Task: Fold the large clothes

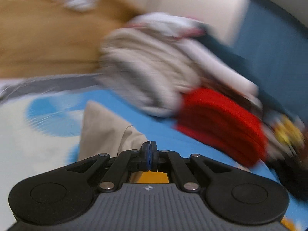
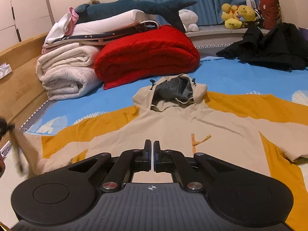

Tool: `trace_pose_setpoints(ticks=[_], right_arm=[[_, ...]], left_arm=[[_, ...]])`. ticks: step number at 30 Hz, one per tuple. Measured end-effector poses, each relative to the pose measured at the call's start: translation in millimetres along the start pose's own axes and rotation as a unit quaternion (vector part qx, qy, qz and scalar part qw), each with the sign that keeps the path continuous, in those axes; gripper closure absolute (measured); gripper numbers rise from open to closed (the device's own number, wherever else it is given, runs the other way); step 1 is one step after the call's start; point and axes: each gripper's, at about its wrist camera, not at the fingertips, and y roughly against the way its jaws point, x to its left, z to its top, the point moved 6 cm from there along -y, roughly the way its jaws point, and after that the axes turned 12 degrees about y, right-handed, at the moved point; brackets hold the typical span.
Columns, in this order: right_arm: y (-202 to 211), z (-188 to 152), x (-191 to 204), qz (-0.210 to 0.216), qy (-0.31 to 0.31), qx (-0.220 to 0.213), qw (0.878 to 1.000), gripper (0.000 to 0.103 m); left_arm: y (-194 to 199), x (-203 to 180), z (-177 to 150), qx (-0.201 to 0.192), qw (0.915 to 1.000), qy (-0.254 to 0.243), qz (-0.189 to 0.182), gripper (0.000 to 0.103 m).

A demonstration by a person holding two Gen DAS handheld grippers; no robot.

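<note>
Bed's the workspace: beige hoodie point(image 2: 173, 127) lies spread flat mid-sheet, hood far. My left gripper point(image 1: 149, 144) is pinched onto its sleeve point(image 1: 107, 130), probably to fold it inward. My right gripper point(image 2: 152, 144) is closed near the hem, whether gripping cloth I can't tell. Red blanket point(image 2: 148, 53) sits far-left.

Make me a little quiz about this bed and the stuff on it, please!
1. True or false: the beige hoodie lies spread flat with its hood pointing toward the red blanket.
2. Which toy lies on top of the stack of folded bedding? A) a shark B) a teddy bear C) a duck
3. What colour is the crumpled garment on the far right of the bed?
Key: 1 true; 2 A; 3 black.
</note>
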Motion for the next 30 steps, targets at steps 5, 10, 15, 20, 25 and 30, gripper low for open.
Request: trace_pose_setpoints(ticks=[5, 10, 15, 20, 25, 30], right_arm=[[4.5, -8.1, -10.2, -0.015, -0.01, 0.023, 1.0, 0.101], [3.7, -22.8, -28.6, -0.047, -0.048, 0.055, 0.996, 0.096], [4.2, -25.1, -43.2, -0.047, -0.084, 0.064, 0.993, 0.094], [1.6, -15.8, -44.2, -0.044, -0.096, 0.058, 0.993, 0.094], [-12.1, -17.6, -40.8, -0.044, -0.076, 0.067, 0.994, 0.094], [-36.7, -26.6, -29.0, -0.031, -0.028, 0.081, 0.996, 0.087]], left_arm=[[38.9, -147.0, -118.4, 0.159, 0.9559, -0.134, -0.207, 0.096], [61.2, -179.2, -186.4, 0.248, 0.914, -0.218, -0.236, 0.082], [52.2, -134.6, -137.1, 0.249, 0.9518, -0.141, -0.108, 0.081], [38.3, -97.3, -130.7, 0.227, 0.9655, -0.123, -0.033, 0.061], [-0.8, -94.0, -159.5, 0.277, 0.9486, -0.152, 0.001, 0.063], [-3.5, -103.2, -158.7, 0.264, 0.9463, -0.186, -0.012, 0.06]])
